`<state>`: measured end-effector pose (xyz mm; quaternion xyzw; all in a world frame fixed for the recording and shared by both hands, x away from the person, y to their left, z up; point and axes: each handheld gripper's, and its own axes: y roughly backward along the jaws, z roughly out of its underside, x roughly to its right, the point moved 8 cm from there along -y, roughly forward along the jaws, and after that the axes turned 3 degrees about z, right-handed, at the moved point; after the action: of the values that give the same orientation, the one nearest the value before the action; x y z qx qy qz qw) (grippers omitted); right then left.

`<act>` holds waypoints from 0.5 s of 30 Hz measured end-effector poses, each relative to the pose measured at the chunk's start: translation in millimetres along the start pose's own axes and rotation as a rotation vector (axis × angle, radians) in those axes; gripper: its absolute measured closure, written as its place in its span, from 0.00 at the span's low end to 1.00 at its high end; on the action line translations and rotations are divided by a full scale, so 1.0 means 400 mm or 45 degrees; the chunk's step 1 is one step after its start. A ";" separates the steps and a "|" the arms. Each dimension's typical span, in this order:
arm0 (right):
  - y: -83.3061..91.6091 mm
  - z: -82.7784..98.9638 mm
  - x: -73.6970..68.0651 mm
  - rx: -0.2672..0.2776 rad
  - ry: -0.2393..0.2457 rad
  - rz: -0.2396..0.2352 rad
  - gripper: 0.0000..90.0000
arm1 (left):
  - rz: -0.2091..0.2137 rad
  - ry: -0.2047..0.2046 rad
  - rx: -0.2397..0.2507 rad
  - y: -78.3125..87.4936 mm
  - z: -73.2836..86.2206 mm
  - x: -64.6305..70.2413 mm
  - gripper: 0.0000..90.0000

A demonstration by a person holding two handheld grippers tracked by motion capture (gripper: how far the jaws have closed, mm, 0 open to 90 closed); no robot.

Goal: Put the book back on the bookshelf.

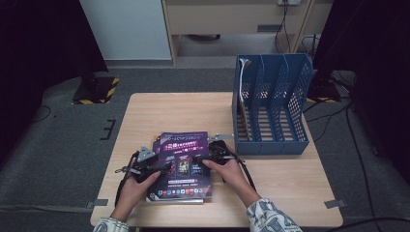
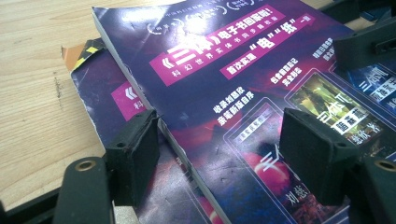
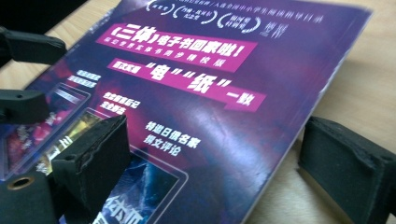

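Grip first: top magazine [image 1: 183, 162] lies flat on desk [image 1: 145, 111], stacked askew on a second magazine [image 2: 109, 100] whose corner pokes out beneath at the left. Left tool [image 1: 155, 169] spread wide, one pad at the top copy's left edge, the other over the cover, nothing pinched yet. Right tool [image 1: 207, 158] likewise wide, straddling the right edge, one pad above the cover and one out over bare wood. Best done by sliding each lower pad under the top copy alone, not the one below. Close both sides evenly, then lift level to avoid sagging or dragging the lower copy. Probably bound for blue file rack [image 1: 270, 104] at the desk's right rear, so keep the spine straight.
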<state>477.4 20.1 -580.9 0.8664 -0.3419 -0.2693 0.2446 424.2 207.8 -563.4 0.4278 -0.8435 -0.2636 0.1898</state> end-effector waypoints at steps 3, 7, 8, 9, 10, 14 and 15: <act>-0.004 0.006 -0.001 0.006 -0.051 -0.027 0.10 | -0.003 -0.001 0.000 0.000 0.000 0.001 0.31; -0.007 0.008 -0.007 0.011 -0.044 -0.045 0.10 | 0.000 0.008 0.007 -0.001 0.000 0.001 0.31; -0.008 0.008 -0.009 0.014 -0.040 -0.047 0.10 | 0.000 0.008 0.007 -0.001 0.000 0.001 0.31; -0.010 0.009 -0.012 0.021 -0.035 -0.054 0.10 | 0.000 0.008 0.007 -0.001 0.000 0.001 0.31; -0.011 0.009 -0.013 0.030 -0.029 -0.056 0.10 | -0.001 0.008 0.008 -0.001 0.000 0.001 0.31; -0.010 0.011 -0.013 0.042 -0.038 -0.059 0.10 | -0.001 0.007 0.007 0.000 0.000 0.001 0.31; -0.010 0.011 -0.013 0.042 -0.038 -0.059 0.10 | -0.001 0.007 0.007 0.000 0.000 0.001 0.31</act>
<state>473.1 25.6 -585.1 0.8740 -0.3297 -0.2821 0.2188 424.2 207.5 -563.5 0.4295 -0.8434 -0.2603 0.1910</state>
